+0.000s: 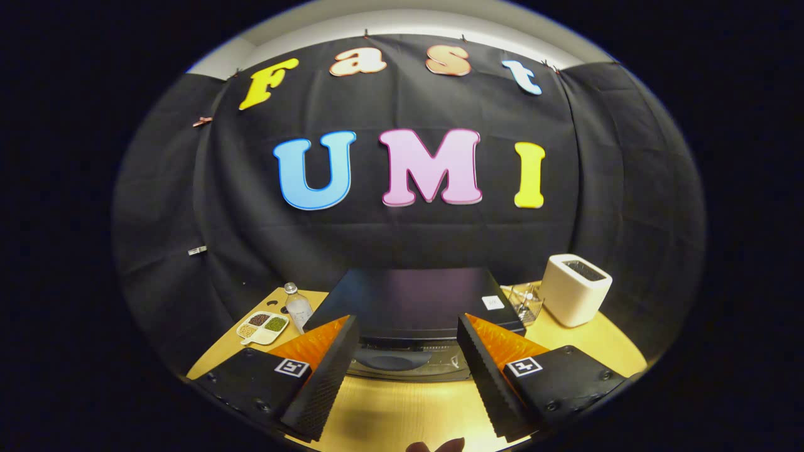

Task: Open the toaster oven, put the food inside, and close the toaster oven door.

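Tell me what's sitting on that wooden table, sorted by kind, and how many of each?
Ovens: 1, the black toaster oven, just ahead of the open fingers of the hand-held gripper
Toasters: 1, the white toaster
Bottles: 1, the clear bottle
Trays: 1, the divided snack tray
Clear containers: 1, the glass container
Total: 5

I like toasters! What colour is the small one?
White toaster, clearest in the gripper view.

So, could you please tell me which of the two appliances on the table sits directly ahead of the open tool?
The black toaster oven, straight beyond the tool and its spread fingers; the white slot toaster stands off beside it.
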